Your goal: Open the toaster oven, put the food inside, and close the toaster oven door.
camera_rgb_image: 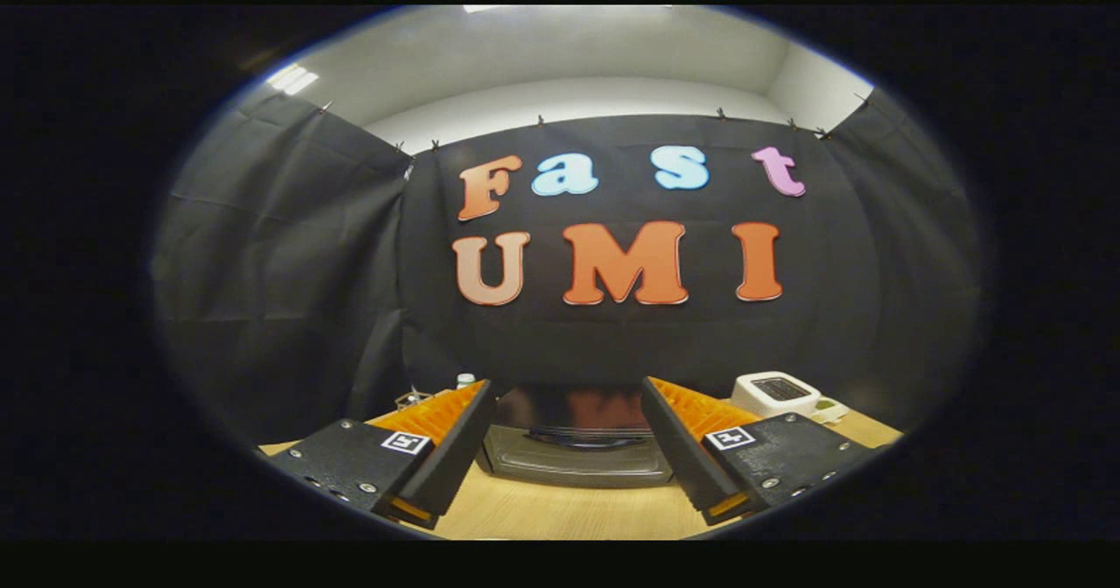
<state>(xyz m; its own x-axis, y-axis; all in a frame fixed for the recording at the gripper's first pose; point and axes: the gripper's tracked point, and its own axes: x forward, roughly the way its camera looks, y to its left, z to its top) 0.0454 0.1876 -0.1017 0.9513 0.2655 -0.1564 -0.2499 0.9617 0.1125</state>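
In the gripper view, the gripper is hanging above a pale wooden table with its two fingers spread wide and nothing gripped between them. Each finger is reaching forward, and the bare tabletop is showing through the gap.

The toaster oven is sitting on the table just ahead of the fingertips, framed between them. It is facing the camera squarely, its long axis running crosswise, from one finger toward the other. Its door appears to be standing shut, with a dark curved handle stretching sideways across the upper part of the front and a greyer panel lying below it. The glass is reflecting the surroundings, so what the oven is holding cannot be made out.

Beyond the right finger, a small white appliance with a dark top is resting near the far edge of the table, and a small pale item is lying just beside it; what that item is cannot be told. Beyond the left finger, a small bottle with a pale cap is standing upright, next to a small object too indistinct to identify. The black cloth wall is hanging behind everything.
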